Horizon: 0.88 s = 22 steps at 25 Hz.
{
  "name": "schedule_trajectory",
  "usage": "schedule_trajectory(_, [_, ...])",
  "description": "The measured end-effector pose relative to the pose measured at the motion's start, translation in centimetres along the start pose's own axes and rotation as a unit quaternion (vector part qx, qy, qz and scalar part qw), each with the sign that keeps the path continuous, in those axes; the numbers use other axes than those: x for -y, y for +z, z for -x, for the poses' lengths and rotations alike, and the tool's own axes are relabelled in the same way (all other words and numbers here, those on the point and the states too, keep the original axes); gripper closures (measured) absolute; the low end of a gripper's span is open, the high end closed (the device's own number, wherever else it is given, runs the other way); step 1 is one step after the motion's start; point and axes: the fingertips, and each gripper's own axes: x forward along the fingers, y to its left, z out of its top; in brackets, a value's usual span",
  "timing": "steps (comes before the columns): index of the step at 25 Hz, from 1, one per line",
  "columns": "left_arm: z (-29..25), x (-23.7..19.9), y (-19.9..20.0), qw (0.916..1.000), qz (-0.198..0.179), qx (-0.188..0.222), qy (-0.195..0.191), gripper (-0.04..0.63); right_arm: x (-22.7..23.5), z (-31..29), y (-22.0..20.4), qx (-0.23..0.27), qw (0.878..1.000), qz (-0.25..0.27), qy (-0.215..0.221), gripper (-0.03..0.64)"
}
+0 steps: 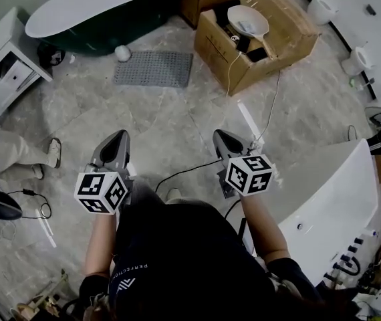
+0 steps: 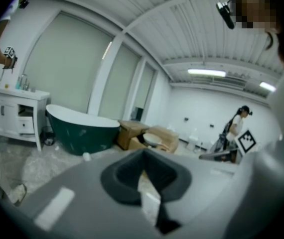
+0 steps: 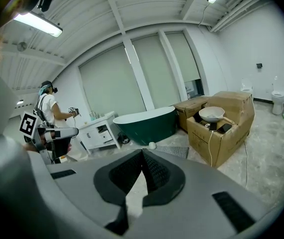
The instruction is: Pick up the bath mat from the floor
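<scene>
Bath mat (image 1: 154,69) lay flat on the floor just beside the green tub (image 1: 103,29), near a cardboard box (image 1: 277,42), well ahead of both grippers & touching neither. Left gripper (image 1: 119,134) fingers were closed tip to tip, nothing btwn them. Right gripper (image 1: 218,134) fingers likewise closed & empty.

Bare floor (image 1: 170,119) lies open from the left gripper (image 1: 118,138) and right gripper (image 1: 220,138) up to the mat (image 1: 154,68) at 12 o'clock. The green tub (image 1: 103,15) walls the mat's far side at 11, with a ball (image 1: 122,53) just beside it. A box (image 1: 271,45) crowds in at 1, a cabinet (image 1: 3,69) at 10 and a white tub (image 1: 324,192) at 4. A cable (image 1: 184,171) crosses near the grippers.
</scene>
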Motion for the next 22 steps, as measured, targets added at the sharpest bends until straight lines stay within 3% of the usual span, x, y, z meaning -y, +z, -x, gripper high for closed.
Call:
schedule_trajectory(11, [-1.3, -2.2, 0.0, 0.9998, 0.006, -0.016, 0.007, 0.588, -0.5, -3.1, -1.1, -0.026, 0.999, -0.012, 0.019, 0.618])
schedule_trajectory(22, [-9.5, -6.7, 2.5, 0.9996, 0.025, -0.013, -0.003, 0.589, 1.7, -10.1, 2.1, -0.046, 0.999, -0.018, 0.007, 0.617])
